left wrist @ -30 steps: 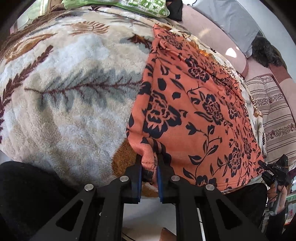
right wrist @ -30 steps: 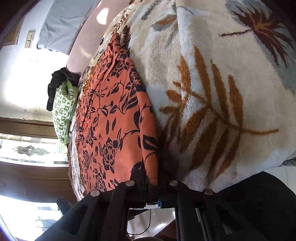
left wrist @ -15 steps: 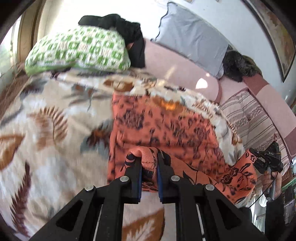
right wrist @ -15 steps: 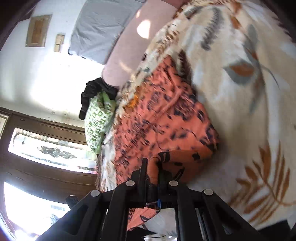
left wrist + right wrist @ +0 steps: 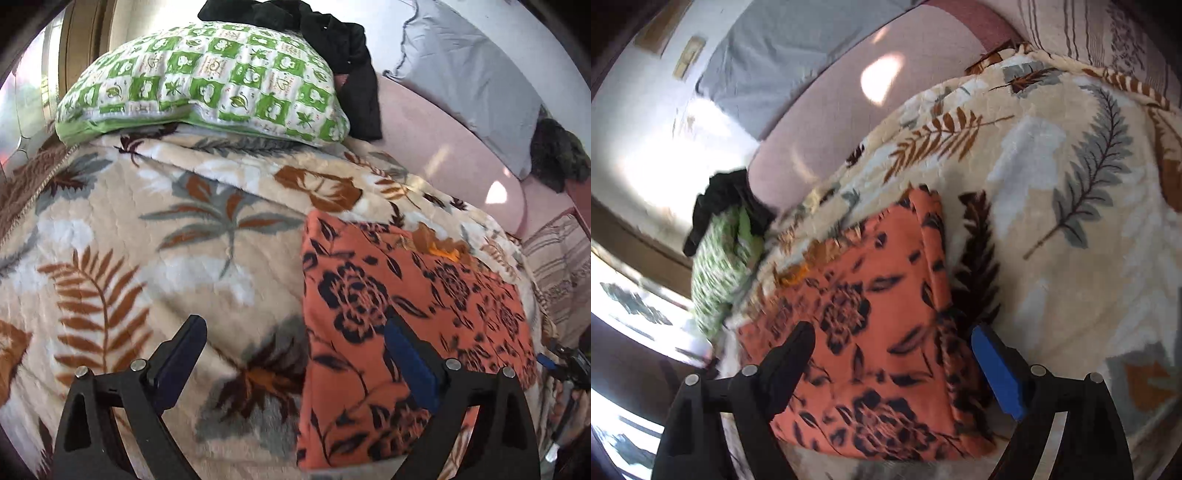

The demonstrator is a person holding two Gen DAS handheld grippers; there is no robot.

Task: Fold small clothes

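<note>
An orange garment with black flowers (image 5: 402,314) lies folded in half on the leaf-print blanket (image 5: 166,251). It also shows in the right wrist view (image 5: 871,325). My left gripper (image 5: 295,343) is open and empty above the garment's left edge. My right gripper (image 5: 892,345) is open and empty above the garment's right edge; its blue pad (image 5: 997,373) hangs beside that edge. The right gripper's tip also shows at the far right of the left wrist view (image 5: 565,360).
A green-and-white checked pillow (image 5: 207,81) lies at the head of the bed with a black garment (image 5: 347,55) behind it. A grey pillow (image 5: 472,77) leans on the pink headboard (image 5: 436,140). A striped cushion (image 5: 557,269) is at the right.
Both grippers carried the garment's near edge up and over toward the head of the bed, folding it in half. Both then let go and now stand open.
</note>
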